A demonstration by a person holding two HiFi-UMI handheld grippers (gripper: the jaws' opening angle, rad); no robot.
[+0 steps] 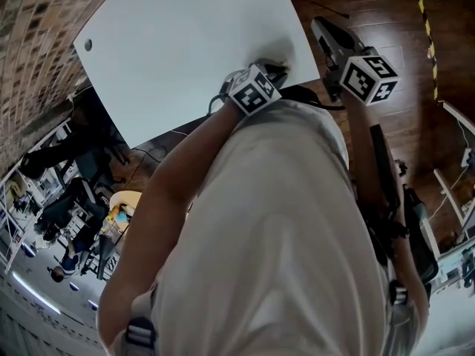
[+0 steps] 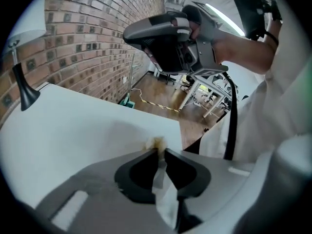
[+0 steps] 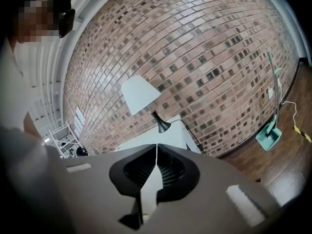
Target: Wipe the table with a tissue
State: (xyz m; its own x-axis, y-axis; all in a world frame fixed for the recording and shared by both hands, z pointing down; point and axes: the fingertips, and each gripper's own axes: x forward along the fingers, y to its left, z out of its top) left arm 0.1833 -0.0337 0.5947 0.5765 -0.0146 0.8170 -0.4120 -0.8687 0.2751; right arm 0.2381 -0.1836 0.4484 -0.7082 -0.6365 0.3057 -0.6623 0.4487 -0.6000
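The white table [image 1: 185, 43] fills the top of the head view. My left gripper [image 1: 276, 67] is low over the table's near right corner, shut on a white tissue [image 2: 157, 143]. The tissue's crumpled tip is stained yellowish and sticks out past the jaw tips onto the table surface [image 2: 73, 135]; more of the tissue [image 2: 161, 179] runs back between the jaws. My right gripper [image 1: 320, 27] is held in the air past the table's right edge, over the wooden floor. In the right gripper view its jaws [image 3: 156, 146] are shut with nothing gripped.
A lamp with a white shade [image 3: 140, 94] and black stem [image 2: 22, 89] stands at the table's far end by the brick wall [image 3: 195, 48]. A green dustpan [image 3: 269, 133] leans on the wall. My body covers the near side of the table. Desks and chairs [image 1: 74, 199] lie to the left.
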